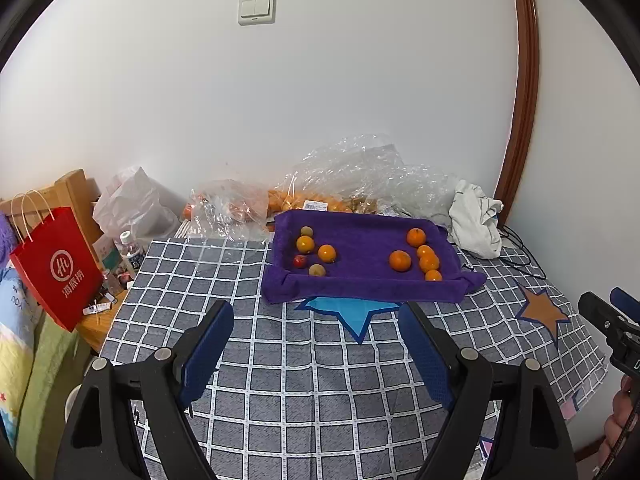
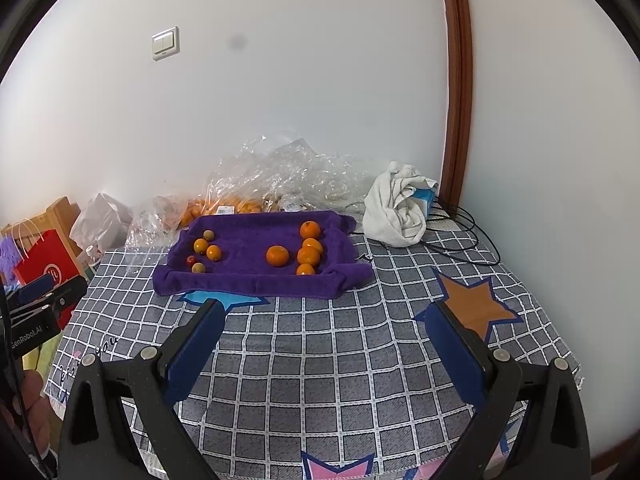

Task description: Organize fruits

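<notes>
only left view: red paper bag (image 1: 56, 264) stood whole beside the table (image 1: 320, 360).
only right view: blue box (image 2: 425, 199) under white cloth (image 2: 394, 210).
fruits: oranges (image 1: 400, 261) lay on purple towel (image 1: 360, 284).
grippers: left gripper (image 1: 316, 334) and right gripper (image 2: 326, 328) gaped wide, holding nothing.

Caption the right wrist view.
Open right gripper hovers before a purple towel tray holding two groups of fruit.

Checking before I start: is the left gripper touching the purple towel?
Apart. In the left wrist view the left gripper hangs open, short of the purple towel, checked cloth visible between.
</notes>
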`<state>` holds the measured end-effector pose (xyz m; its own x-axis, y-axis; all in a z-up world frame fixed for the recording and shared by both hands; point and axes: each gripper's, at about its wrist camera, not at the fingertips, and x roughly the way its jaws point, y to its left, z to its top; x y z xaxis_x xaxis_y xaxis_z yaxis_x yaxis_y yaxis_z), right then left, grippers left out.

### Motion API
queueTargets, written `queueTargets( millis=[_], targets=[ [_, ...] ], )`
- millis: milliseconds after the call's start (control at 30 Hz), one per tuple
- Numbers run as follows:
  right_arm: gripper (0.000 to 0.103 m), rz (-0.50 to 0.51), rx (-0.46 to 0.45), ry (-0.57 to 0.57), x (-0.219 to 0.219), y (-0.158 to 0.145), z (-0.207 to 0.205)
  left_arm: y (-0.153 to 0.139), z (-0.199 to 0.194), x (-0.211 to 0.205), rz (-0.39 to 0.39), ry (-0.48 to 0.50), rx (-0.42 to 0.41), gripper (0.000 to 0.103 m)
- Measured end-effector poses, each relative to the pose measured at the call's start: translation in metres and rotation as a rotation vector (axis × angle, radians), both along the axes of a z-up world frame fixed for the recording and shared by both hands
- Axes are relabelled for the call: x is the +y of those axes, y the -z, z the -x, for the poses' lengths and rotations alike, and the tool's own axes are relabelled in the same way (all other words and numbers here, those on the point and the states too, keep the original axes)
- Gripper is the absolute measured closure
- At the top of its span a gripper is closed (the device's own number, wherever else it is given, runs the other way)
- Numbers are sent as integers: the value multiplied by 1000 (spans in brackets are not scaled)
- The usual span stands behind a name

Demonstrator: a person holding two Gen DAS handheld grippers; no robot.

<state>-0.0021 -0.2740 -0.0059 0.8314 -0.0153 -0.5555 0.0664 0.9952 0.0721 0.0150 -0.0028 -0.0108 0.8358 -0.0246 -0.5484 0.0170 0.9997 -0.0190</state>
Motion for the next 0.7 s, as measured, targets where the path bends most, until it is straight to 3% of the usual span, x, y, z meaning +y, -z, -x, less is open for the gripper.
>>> queueTargets(
  millis=[700],
  targets=[
    [4,12,8,-10,6,2,-2,3,-2,3,10,-5,13,19]
  ],
)
